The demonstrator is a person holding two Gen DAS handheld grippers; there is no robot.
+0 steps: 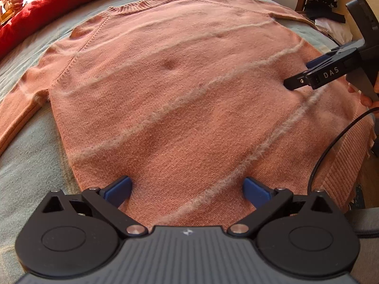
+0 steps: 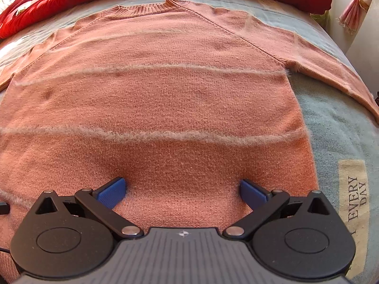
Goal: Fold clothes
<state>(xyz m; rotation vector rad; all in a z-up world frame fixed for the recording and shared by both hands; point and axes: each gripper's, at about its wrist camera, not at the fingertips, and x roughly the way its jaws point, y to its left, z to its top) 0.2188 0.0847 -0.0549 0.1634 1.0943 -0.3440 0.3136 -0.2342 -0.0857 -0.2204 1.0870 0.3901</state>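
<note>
Flatly spread, fuzzy-striped knit sweater (image 1: 180, 99) under gaping tongs (image 2: 182, 193).

Salmon-pink knitted sweater (image 1: 180, 99) with fuzzy pale stripes, spread flat on a pale blue bedspread (image 1: 26, 165).
The left tool (image 1: 187, 189) hovers wide open over its hem; the right tool (image 1: 296, 82) touches the knit near the bed's right edge, a red blanket (image 1: 59, 2) along the far edge.
</note>
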